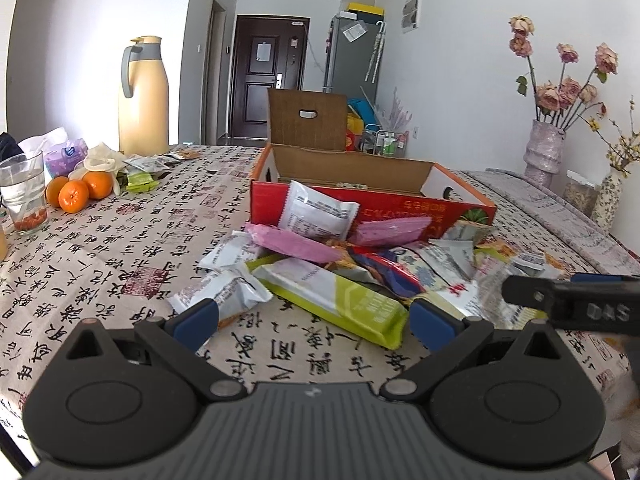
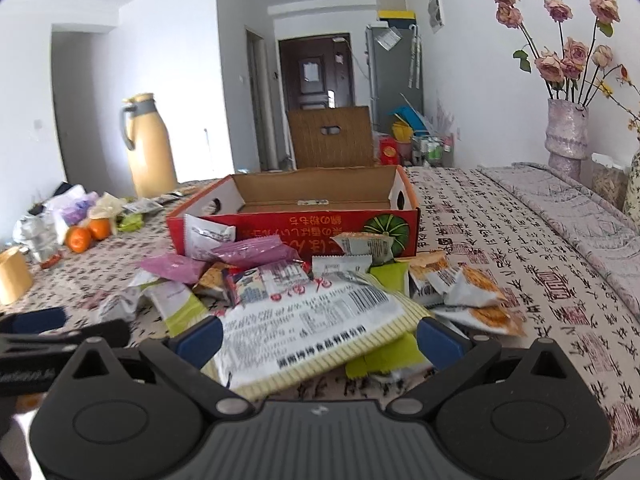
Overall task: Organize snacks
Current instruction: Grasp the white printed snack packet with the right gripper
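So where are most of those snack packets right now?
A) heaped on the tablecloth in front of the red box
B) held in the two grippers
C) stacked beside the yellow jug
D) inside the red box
A: the snack packets lie in a loose heap on the tablecloth in front of the red box, and what shows of the box's inside looks bare.

Box (image 2: pixel 296 216) interior hidden; buried snack wrappers (image 2: pixel 248 276) unidentifiable.

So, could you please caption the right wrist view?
Open right gripper over a large snack packet before the red box.
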Tool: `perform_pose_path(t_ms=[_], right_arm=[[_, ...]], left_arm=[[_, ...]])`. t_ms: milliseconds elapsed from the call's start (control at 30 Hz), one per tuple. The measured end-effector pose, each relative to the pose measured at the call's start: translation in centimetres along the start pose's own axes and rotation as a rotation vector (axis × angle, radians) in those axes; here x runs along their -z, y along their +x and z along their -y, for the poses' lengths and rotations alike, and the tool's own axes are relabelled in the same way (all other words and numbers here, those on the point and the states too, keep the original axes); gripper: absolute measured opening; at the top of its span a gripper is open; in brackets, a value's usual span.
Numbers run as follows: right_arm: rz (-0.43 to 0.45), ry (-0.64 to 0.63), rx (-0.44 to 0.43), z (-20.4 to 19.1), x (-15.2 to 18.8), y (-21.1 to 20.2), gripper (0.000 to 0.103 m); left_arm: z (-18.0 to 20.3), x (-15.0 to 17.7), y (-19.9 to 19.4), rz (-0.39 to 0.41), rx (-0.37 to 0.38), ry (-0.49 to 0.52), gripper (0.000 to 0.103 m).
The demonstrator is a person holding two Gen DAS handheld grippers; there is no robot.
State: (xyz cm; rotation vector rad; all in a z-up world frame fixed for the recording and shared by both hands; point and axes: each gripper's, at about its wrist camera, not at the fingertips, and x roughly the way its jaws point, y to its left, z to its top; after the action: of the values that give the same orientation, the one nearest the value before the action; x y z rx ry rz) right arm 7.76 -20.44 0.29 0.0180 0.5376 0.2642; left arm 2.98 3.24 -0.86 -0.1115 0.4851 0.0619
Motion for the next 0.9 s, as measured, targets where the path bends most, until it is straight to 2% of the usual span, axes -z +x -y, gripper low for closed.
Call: perform_pose_path(t_ms=[167,267,333,467,633,667,733,900], right_arm=[[-0.036,0.065,0.066,-1.3,-1.9,3.1,0.103],[-0.068,0.047,0.147,-2.3,-2.0,4.6,0.103],[-0.101,0.036,0.169,-2.3,-1.4,5.2,0.103],[-0.103,0.002,0.210,-2.2,0.1,4.9,0.103],[-0.141,0.014,0.214,-0.9,2.0,4.5,0.102],[-0.139,0.017,0.209,-0.7,2.2,4.3,0.101],[-0.134,0.017,0.198,-0.6,2.6,4.0,0.091],[-0.124,0.013,0.169,-0.3,3.4,3.4,0.076]], left_arm=[[-0.9,0.1,0.7,-0.017,0.009,-0.016,0.103],[-1.4,0.4,0.9,-0.027,0.013,-0.028,0.103],[-1.9,0.5,1.0,-0.030,0.013,-0.039,0.103],[-2.1,0.6,1.4,-0.042,0.023,-0.050,0.103],[-1.7,0.9,1.5,-0.052,0.040,-0.049,0.103],[-1.6,0.9,1.5,-0.052,0.040,-0.047,0.103],[-1.5,0.9,1.3,-0.049,0.038,-0.044,0.103],[-1.3,0.9,1.0,-0.045,0.027,-0.042,0.103]])
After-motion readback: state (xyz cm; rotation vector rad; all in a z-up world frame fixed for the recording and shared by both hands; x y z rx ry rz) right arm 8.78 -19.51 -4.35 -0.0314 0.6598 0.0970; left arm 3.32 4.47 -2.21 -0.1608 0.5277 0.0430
